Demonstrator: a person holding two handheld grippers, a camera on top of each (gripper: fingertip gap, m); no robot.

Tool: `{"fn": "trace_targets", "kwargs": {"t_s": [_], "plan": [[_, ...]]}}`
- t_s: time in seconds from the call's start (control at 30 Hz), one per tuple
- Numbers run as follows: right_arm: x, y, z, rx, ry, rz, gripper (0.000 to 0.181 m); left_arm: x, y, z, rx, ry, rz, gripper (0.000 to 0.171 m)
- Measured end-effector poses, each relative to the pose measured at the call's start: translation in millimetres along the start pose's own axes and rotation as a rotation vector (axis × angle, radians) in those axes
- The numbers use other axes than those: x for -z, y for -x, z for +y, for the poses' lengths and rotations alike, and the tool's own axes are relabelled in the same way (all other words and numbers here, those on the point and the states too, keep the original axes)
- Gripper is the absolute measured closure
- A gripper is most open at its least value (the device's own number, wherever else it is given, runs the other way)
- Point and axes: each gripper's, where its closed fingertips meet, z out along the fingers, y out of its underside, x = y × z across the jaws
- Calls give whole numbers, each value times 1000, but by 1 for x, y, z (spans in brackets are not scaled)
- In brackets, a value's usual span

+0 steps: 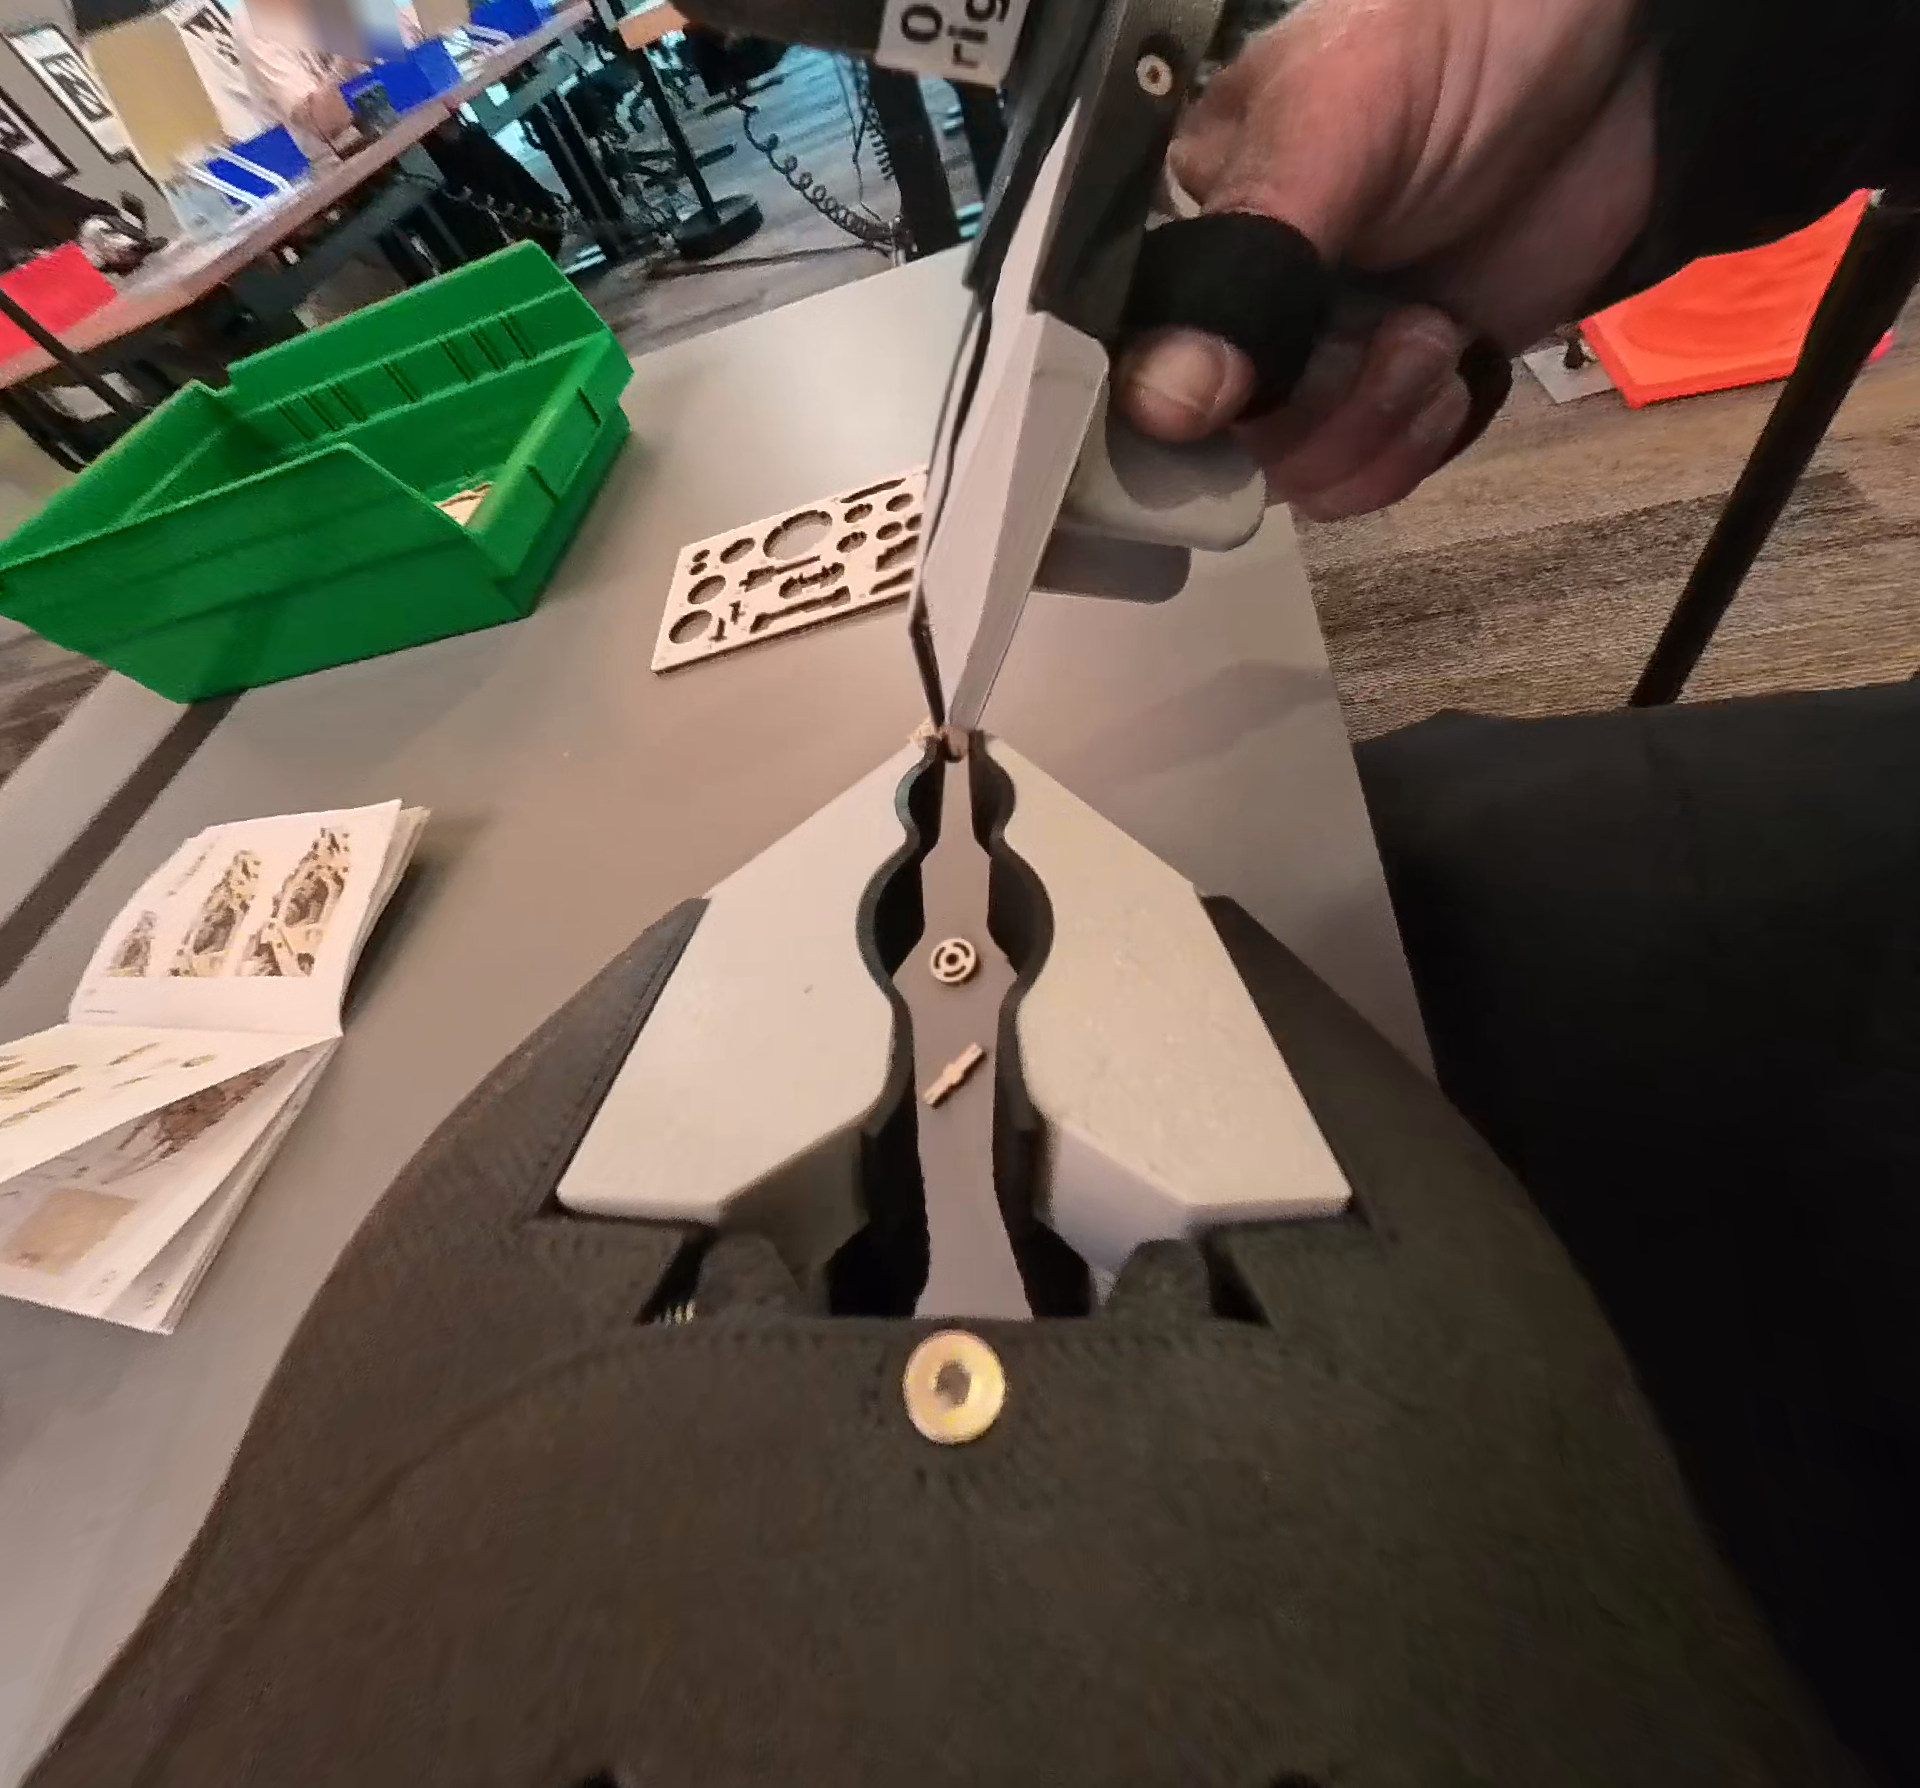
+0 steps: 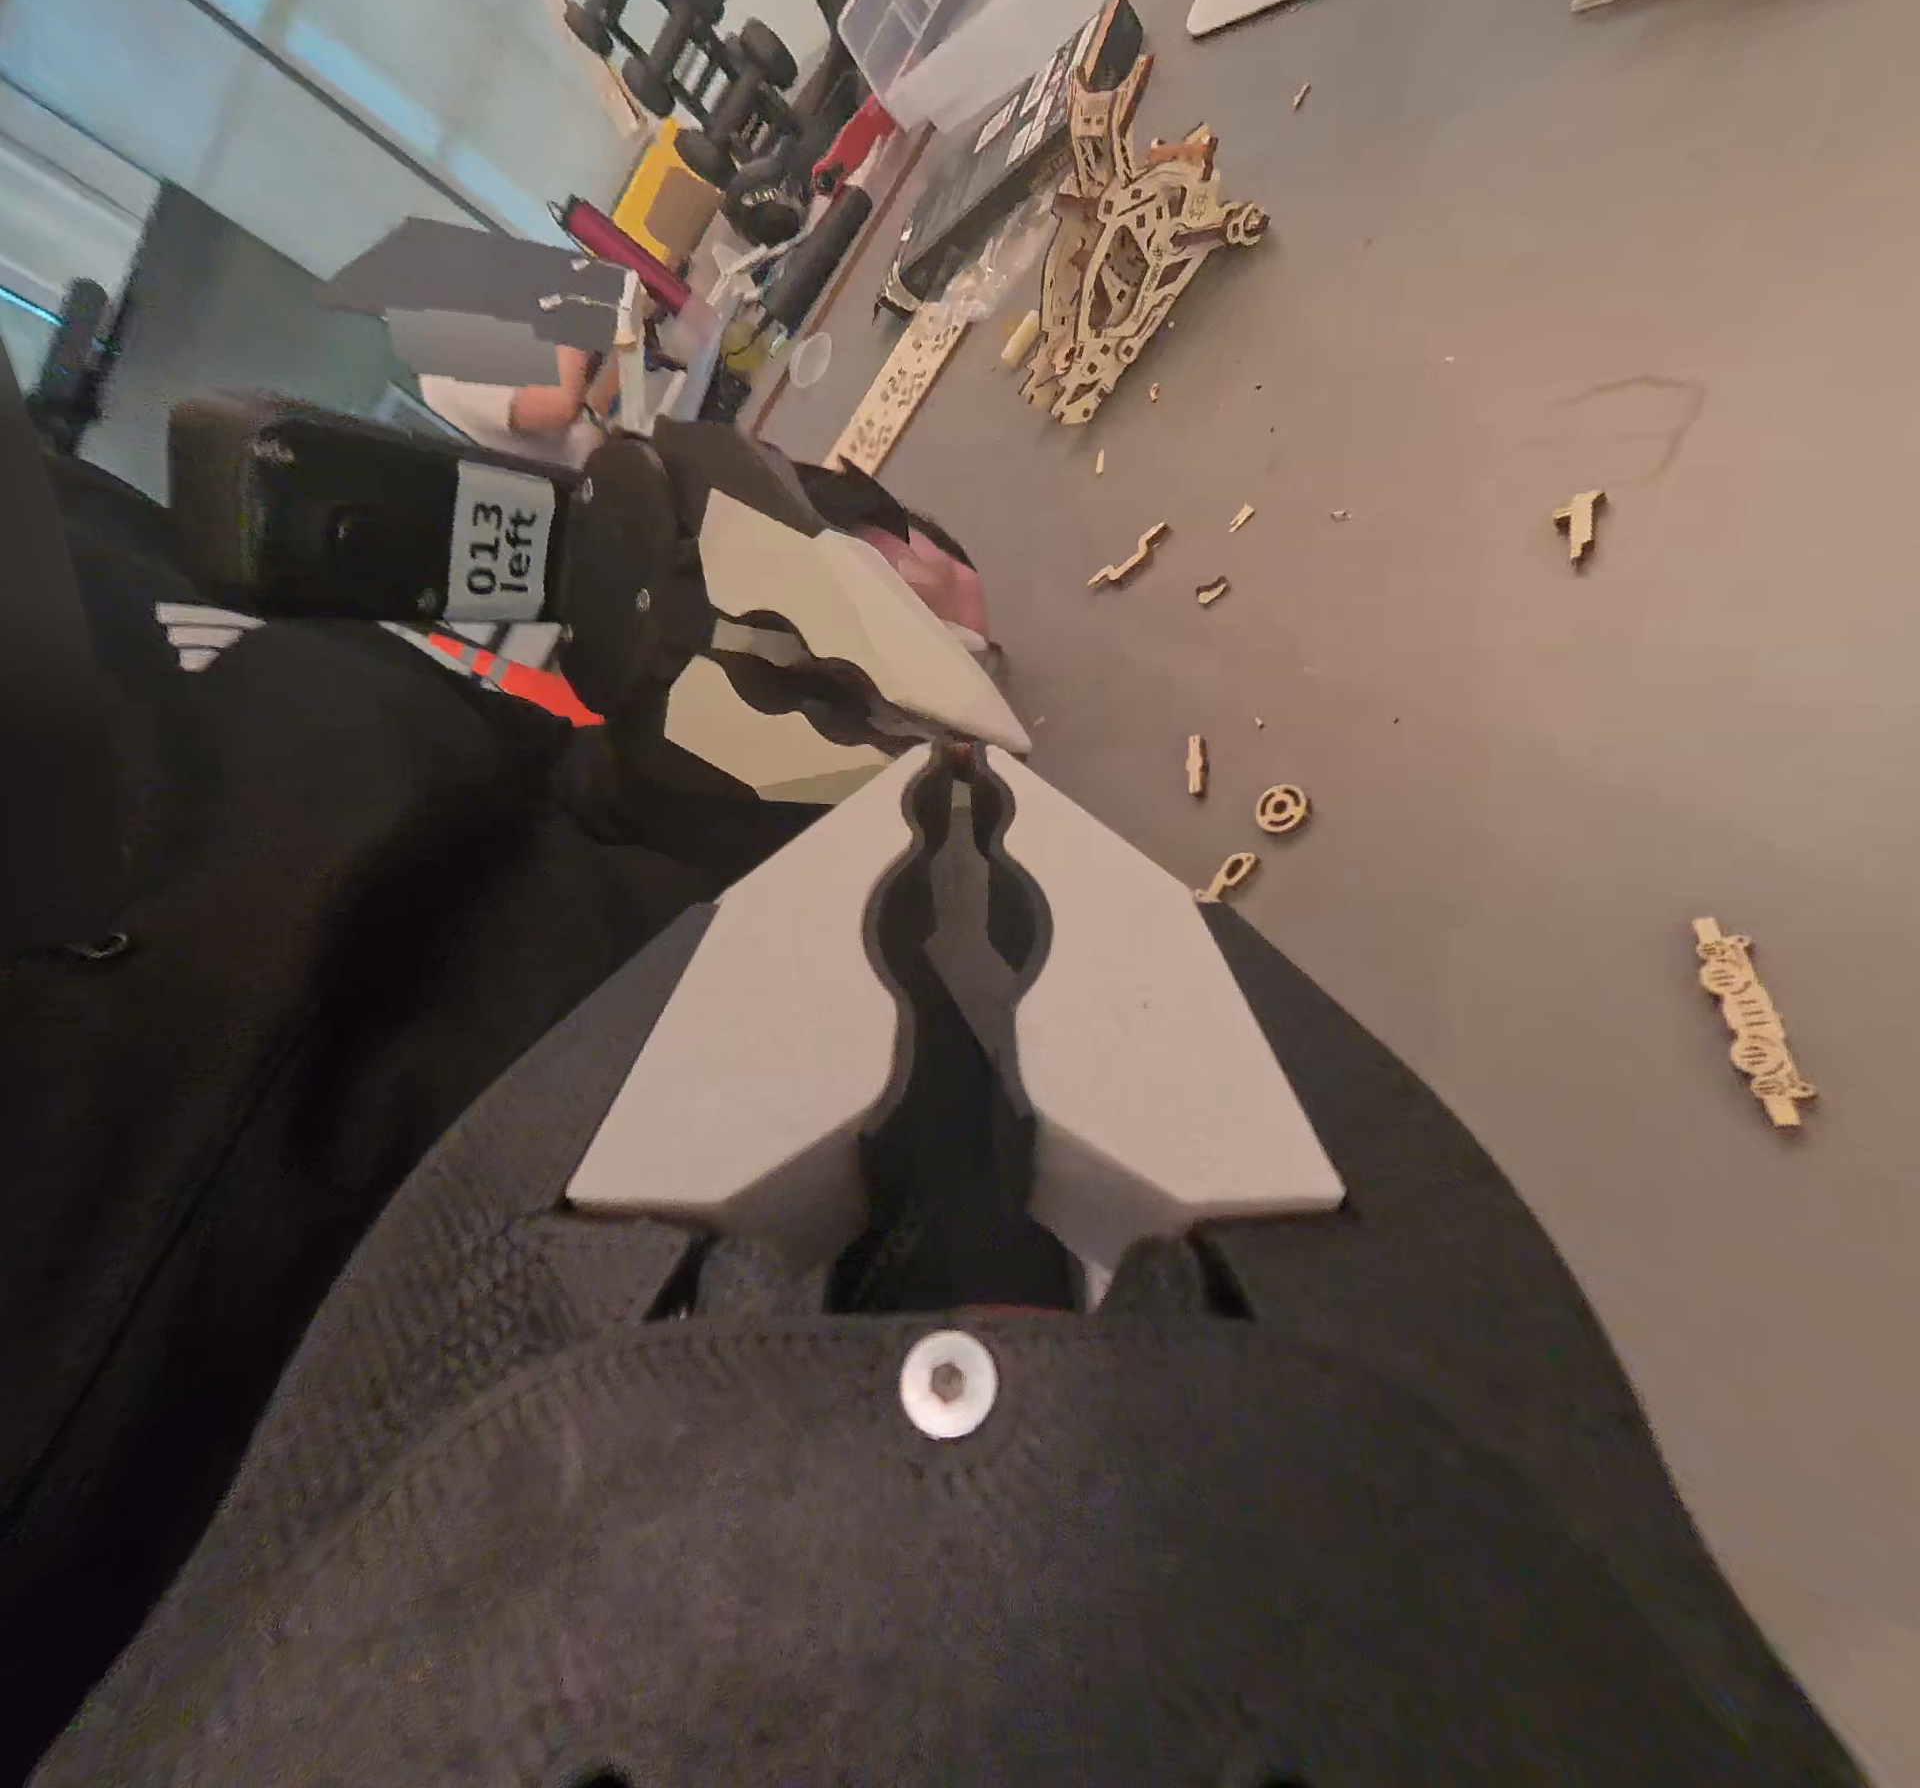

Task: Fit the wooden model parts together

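while both tips meet over the table edge, this is what i see from my two wrist feeds:

left gripper [image 1: 951, 739]: jaws nearly together, pinched on a tiny wooden part [image 1: 948, 737] at the very tips; too small for me to tell its shape.
right gripper [image 2: 954, 751]: comes down steeply from above in my left feed, jaws drawn narrow, tips touching that same spot; i cannot tell whether it grips the part or only presses on it.
my hand [image 1: 1382, 211]: wrapped round the right handle.
loose pieces: a ring piece [image 1: 953, 962] and a short peg [image 1: 953, 1074] lie on the grey table [image 1: 623, 803] under my left fingers.
bigger model [image 2: 1127, 252]: half-built wooden assembly, well apart on the far side in my right feed, scraps scattered near it.
punched sheet [image 1: 790, 575]: flat beyond the tips.
green bin [image 1: 312, 533]: far left.
open booklet [image 1: 187, 1032]: left, near me.
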Motion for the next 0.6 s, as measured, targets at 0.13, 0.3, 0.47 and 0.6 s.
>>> {"fn": "trace_targets", "kwargs": {"t_s": [0.13,0.3,0.47,0.6], "plan": [[0,0,2,-46,-10,-16,180,1,-2,1,-17,5,2,171],[1,2,0,-107,-41,-49,179,2,-2,-1,-18,-3,-4,171],[5,3,-1,-115,-61,-62,177,1,-3,-5,12,-29,1,171],[10,0,1,-122,-72,-45,172,2,0,-8,37,-52,-6,171]]}}
